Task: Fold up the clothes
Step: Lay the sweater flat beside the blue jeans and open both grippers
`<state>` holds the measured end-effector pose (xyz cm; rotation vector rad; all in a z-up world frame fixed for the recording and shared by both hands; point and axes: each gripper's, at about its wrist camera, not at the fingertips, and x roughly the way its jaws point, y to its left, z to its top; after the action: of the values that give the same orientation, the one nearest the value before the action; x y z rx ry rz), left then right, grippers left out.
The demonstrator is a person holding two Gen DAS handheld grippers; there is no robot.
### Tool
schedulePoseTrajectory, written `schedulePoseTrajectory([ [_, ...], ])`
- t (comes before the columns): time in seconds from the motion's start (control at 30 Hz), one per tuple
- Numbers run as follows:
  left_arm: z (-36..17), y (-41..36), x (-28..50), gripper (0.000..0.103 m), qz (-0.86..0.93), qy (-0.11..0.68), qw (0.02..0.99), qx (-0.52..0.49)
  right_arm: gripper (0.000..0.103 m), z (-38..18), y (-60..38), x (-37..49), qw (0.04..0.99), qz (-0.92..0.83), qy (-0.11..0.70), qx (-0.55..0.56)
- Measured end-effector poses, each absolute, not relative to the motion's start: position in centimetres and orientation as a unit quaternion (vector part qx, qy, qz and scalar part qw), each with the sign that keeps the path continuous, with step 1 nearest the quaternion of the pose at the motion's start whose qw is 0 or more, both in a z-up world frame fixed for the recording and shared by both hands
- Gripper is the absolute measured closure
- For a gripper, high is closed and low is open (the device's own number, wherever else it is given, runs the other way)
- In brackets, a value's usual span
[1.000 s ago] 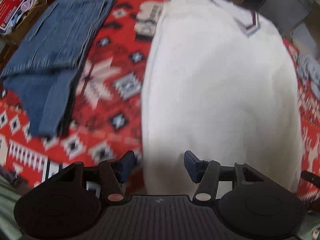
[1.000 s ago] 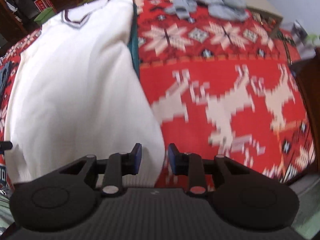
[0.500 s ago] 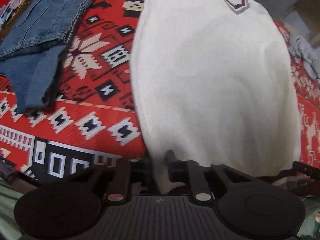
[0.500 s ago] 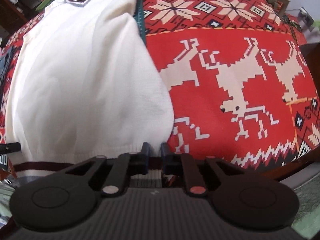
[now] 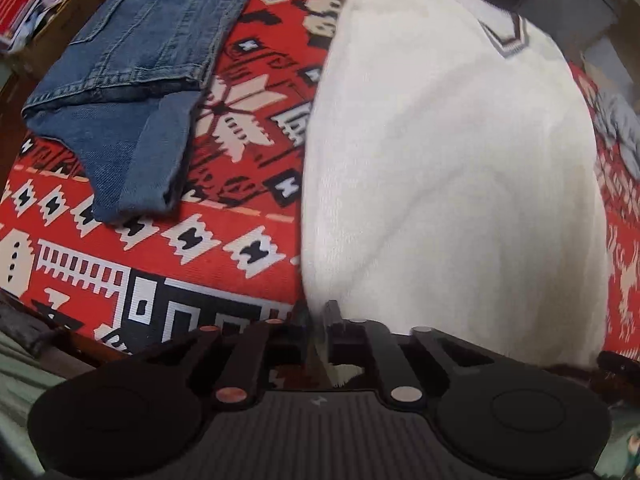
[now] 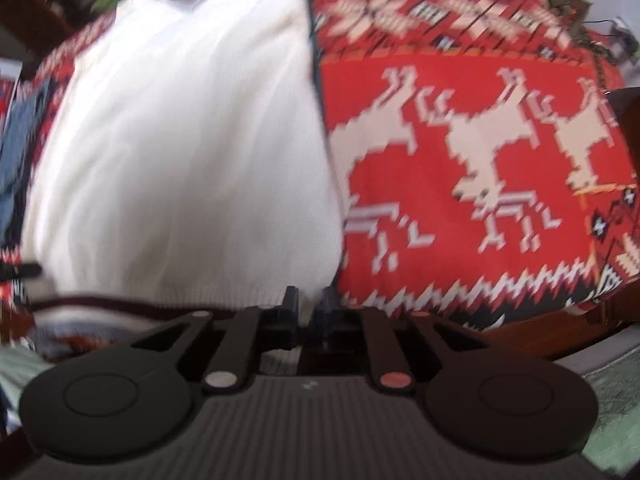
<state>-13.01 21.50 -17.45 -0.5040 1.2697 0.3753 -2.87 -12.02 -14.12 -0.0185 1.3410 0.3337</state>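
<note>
The white sweater (image 5: 448, 168) lies flat on the red blanket (image 5: 240, 128), collar away, beside folded jeans (image 5: 136, 80). The left hand-held gripper (image 5: 318, 320) pinches the hem's near left corner; the right hand-held gripper (image 6: 309, 303) pinches the near right corner. Both sets of jaws are easing apart a little, with knit between them. The bites look shallow: if the jaws loosen further during a lift, a corner could slip out and the fold would land crooked. Both pinch points are half hidden behind the gripper bodies, the right view is blurred, and no sleeves show.
</note>
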Motion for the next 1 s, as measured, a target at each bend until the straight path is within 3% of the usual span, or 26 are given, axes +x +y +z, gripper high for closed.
schedulePoseTrajectory([
  [0.1, -16.8, 21.8, -12.7, 0.071, 0.187, 0.574, 0.763, -0.23, 0.084, -12.4, -12.4, -1.5, 0.794, 0.147, 0.59, -0.006],
  [0.37, -14.1, 22.7, -9.9, 0.071, 0.206, 0.534, 0.795, -0.202, 0.083, -12.2, -11.1, 7.8, 0.837, 0.135, 0.53, -0.001],
  [0.6, -13.6, 23.1, -4.9, 0.071, 0.181, 0.527, 0.809, -0.19, 0.068, -14.7, -8.0, 15.8, 0.842, 0.155, 0.515, 0.026],
  [0.9, -14.5, 23.6, 0.1, 0.067, 0.161, 0.533, 0.807, -0.196, 0.063, -17.3, -4.9, 22.7, 0.838, 0.161, 0.518, 0.064],
  [0.93, -14.5, 23.7, 0.5, 0.065, 0.16, 0.533, 0.807, -0.196, 0.064, -17.5, -4.6, 23.2, 0.835, 0.162, 0.522, 0.066],
  [1.0, -14.5, 24.1, 1.0, 0.065, 0.16, 0.534, 0.806, -0.198, 0.095, -17.9, -3.7, 24.0, 0.83, 0.17, 0.528, 0.063],
])
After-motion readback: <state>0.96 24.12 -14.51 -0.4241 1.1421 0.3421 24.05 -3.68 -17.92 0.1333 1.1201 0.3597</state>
